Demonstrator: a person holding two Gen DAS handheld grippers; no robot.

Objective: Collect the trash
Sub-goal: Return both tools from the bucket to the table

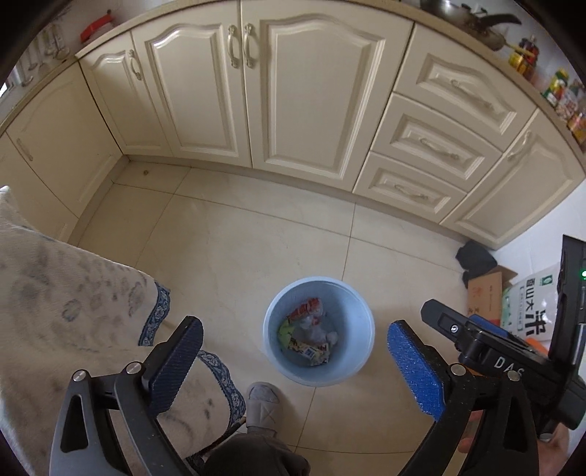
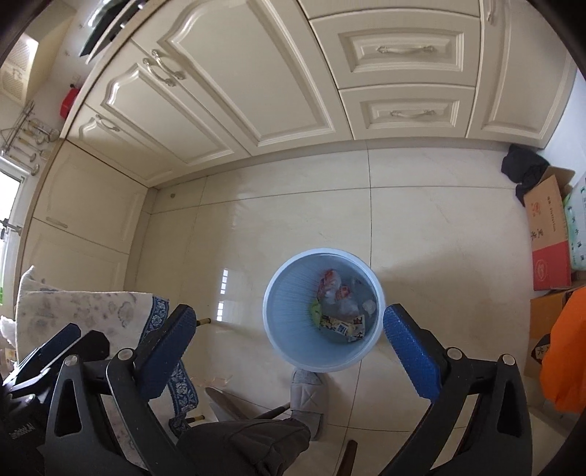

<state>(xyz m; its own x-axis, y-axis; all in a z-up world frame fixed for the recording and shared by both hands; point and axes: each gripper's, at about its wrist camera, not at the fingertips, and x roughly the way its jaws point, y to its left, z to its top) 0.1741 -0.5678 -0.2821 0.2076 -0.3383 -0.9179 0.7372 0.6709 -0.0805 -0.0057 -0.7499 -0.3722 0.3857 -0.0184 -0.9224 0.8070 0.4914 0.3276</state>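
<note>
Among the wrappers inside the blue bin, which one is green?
The green wrapper lies at the left side of the heap in the blue bin. The red and white wrapper is farther back, and the yellow one lies nearest the camera.

Cream panelled cabinets (image 1: pixel 300 99) and drawers (image 1: pixel 432 146) line the far wall above a glossy pale tiled floor (image 2: pixel 421 219). A window (image 2: pixel 9 205) lets in daylight at left; cardboard boxes (image 2: pixel 549 234) sit at right.

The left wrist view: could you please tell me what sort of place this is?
Most likely a home kitchen. Cream cabinet doors and drawers run along a tiled floor, a pan and jars sit on the countertop, and a blue trash bin holds wrappers.
</note>
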